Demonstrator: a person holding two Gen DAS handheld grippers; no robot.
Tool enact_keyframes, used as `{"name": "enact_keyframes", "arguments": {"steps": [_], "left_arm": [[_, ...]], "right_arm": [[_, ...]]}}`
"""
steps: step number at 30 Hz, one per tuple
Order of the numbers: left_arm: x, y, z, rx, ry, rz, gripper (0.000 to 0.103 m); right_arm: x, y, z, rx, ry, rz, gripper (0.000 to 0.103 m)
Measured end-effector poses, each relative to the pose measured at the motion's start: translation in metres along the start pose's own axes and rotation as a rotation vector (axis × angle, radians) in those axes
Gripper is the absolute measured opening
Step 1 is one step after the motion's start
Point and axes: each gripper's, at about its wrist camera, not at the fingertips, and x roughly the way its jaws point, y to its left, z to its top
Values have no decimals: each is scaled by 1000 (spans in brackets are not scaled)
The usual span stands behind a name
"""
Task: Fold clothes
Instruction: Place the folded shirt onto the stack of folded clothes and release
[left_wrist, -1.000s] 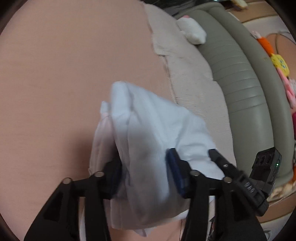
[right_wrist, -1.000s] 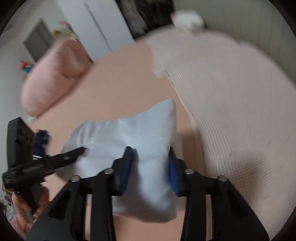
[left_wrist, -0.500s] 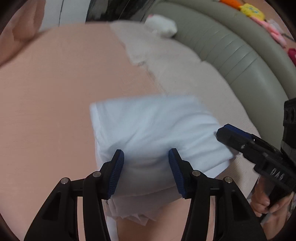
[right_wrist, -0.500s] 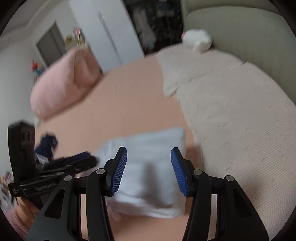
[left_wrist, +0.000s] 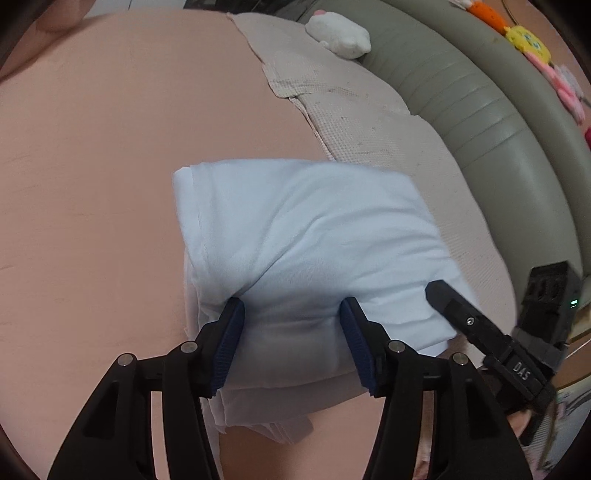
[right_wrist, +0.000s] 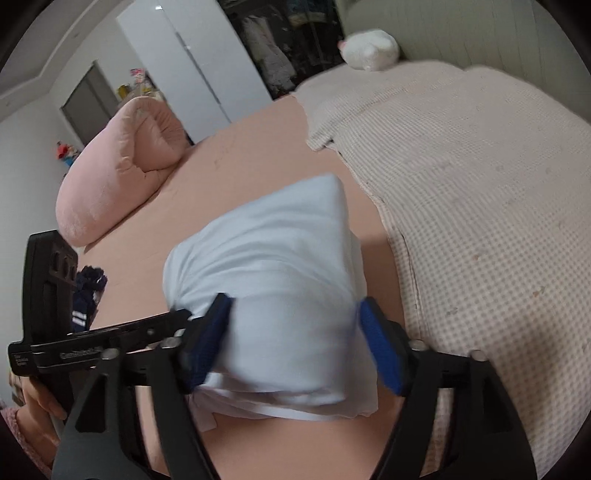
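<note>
Pale-blue folded garment (left_wrist: 306, 236) lies on the pink bed (left_wrist: 110, 147); left gripper (left_wrist: 291, 332) and right gripper (right_wrist: 295, 339) straddle it, jaws apart, seemingly unclamped.

Pink bed sheet (left_wrist: 110, 155), checked blanket (right_wrist: 480, 206), grey-green headboard (left_wrist: 491, 122) — white wardrobe doors (right_wrist: 192, 62)

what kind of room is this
Most likely a bedroom: a bed with a pink sheet, a padded headboard, a rolled pink quilt, and a white wardrobe behind.
</note>
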Motion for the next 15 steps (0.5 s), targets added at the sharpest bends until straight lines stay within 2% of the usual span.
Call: {"name": "enact_keyframes", "arguments": {"steps": [1,3,6,9,11,14,15], "left_arm": [[-7,-1,5,-4,-8,-5,57],[-38,-3,14,5,-90,35,58],[-82,0,24,16,-202,74,64],[-127,11,31,-22,-281,97,68],[-156,18,31,-29,-320,123,72],[-195,25,26,6,-366,220,78],[-207,30,25,18,-366,247,79]], "right_arm": [[-2,-2,5,38,12,22,80],[-17,17,13,9,-8,9,73],[-41,48,26,-46,-42,-17,73],[-66,78,38,-101,-77,-42,73],[-82,98,46,-138,-100,-59,75],[-101,132,56,-192,-122,-80,79],[-104,147,56,-208,-120,-83,84]]}}
